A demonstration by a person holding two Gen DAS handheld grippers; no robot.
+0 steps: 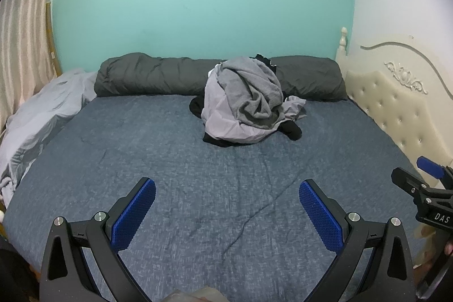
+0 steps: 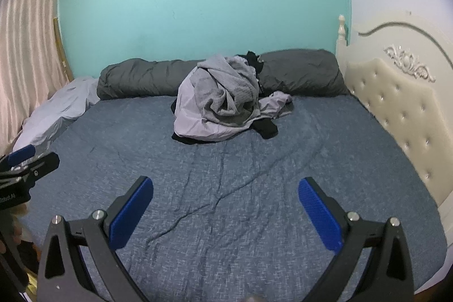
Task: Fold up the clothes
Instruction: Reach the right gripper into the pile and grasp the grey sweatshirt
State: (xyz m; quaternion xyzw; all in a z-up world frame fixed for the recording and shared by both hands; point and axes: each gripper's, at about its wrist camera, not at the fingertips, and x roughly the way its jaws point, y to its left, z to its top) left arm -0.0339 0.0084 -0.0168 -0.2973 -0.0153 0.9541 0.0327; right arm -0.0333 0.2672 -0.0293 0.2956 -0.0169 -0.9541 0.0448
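A heap of clothes point(image 1: 246, 101) lies at the far side of the bed: a grey knit garment on top, a pale lilac one under it, black pieces underneath. It also shows in the right wrist view point(image 2: 223, 101). My left gripper point(image 1: 226, 205) is open and empty, hovering over the blue bedspread point(image 1: 198, 174) well short of the heap. My right gripper point(image 2: 225, 207) is open and empty too, at the same distance. Each gripper shows at the edge of the other's view: the right one point(image 1: 424, 183), the left one point(image 2: 25, 163).
A dark grey rolled duvet point(image 1: 147, 75) lies along the teal wall behind the heap. A crumpled pale sheet point(image 1: 42, 118) lies at the left edge by the curtain. A cream tufted headboard point(image 1: 396, 104) bounds the right side.
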